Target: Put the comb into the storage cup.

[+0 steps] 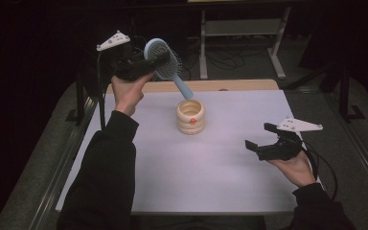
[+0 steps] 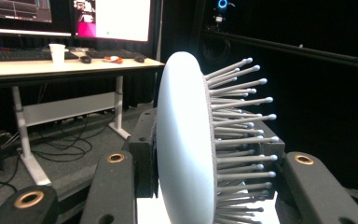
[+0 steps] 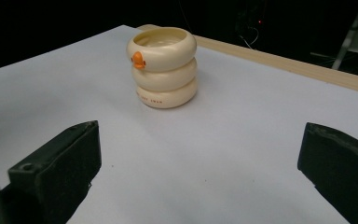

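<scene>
Overhead, the left gripper clamps one hairbrush above one ringed cup; the right gripper, fingers wide apart, holds nothing.

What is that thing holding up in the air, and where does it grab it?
The left hand-held gripper holds a blue hairbrush by its bristled head. The right hand-held gripper holds nothing.

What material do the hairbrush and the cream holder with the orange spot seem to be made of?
Hairbrush: it looks like hard plastic, pale blue with a smooth matte back; its thin grey bristles end in small ball tips and are probably plastic too. Cream holder: smooth and slightly glossy, with soft highlights on its three stacked rings. It could be glazed ceramic or moulded plastic; the look leaves this open.
</scene>
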Motion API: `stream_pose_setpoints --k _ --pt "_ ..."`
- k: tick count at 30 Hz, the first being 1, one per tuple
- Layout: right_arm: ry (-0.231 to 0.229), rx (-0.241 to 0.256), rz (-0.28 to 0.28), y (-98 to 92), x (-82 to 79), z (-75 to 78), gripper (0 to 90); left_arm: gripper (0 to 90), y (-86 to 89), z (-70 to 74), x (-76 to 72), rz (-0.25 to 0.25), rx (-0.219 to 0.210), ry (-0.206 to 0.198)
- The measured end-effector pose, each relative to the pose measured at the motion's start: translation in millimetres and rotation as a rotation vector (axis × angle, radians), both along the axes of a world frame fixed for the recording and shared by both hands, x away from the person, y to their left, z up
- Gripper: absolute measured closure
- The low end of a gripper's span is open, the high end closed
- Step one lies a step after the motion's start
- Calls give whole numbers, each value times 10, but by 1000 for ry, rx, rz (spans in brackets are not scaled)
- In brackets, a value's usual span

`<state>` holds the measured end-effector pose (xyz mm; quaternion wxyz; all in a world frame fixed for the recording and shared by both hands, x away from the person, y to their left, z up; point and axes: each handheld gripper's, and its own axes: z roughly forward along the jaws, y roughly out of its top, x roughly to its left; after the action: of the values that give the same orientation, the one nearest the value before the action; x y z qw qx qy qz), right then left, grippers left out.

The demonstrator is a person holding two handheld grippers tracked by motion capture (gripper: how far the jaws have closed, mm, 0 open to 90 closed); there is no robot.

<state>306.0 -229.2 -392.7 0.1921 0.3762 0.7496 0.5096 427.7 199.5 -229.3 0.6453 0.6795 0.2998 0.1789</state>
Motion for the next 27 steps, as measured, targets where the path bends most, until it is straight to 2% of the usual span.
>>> stream_pose_setpoints --k 8,14,27 --pt "11 -10 -15 -96 -75 -113 0 548 -82 -124 78 2 50 15" --pt "-5 -5 -23 -143 -132 -147 0 547 -112 -192 128 9 56 25" --pt "-5 -5 -53 -237 -180 -223 0 545 -157 -340 204 18 50 56"
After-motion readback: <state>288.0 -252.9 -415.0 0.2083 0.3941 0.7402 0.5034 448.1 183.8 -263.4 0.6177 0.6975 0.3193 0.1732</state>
